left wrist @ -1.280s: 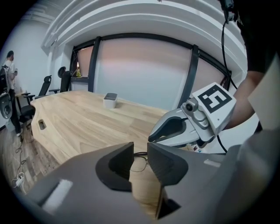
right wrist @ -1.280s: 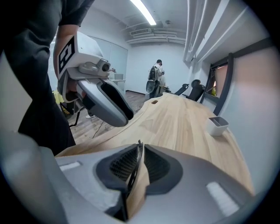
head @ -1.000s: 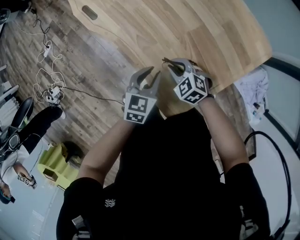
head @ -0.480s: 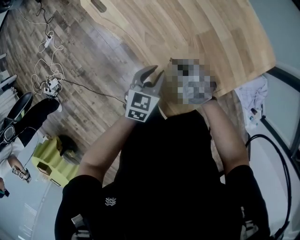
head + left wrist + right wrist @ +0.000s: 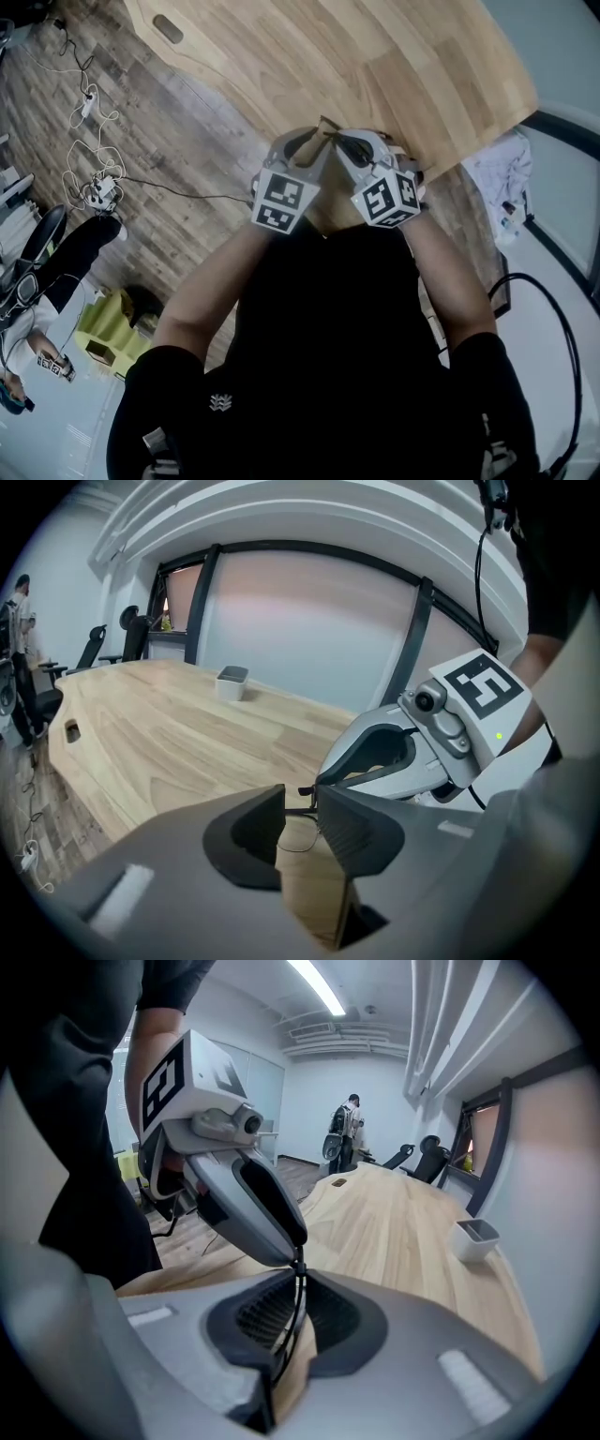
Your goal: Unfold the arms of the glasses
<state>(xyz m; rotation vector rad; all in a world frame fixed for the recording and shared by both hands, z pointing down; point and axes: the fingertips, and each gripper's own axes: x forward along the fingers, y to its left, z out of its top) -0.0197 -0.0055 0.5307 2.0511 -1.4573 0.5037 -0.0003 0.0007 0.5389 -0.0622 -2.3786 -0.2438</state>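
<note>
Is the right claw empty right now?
No, the right claw is shut on the glasses, whose thin dark frame runs pinched between its two pads.

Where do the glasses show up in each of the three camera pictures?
Head view: upper middle, glasses between left tongs and right tongs, over the near edge of the table.
Left gripper view: lower middle, thin frame between the left tongs' jaws, which have just been opening.
Right gripper view: lower middle, clamped edge-on in the right tongs.
Shared landmark: the light wooden table.
</note>
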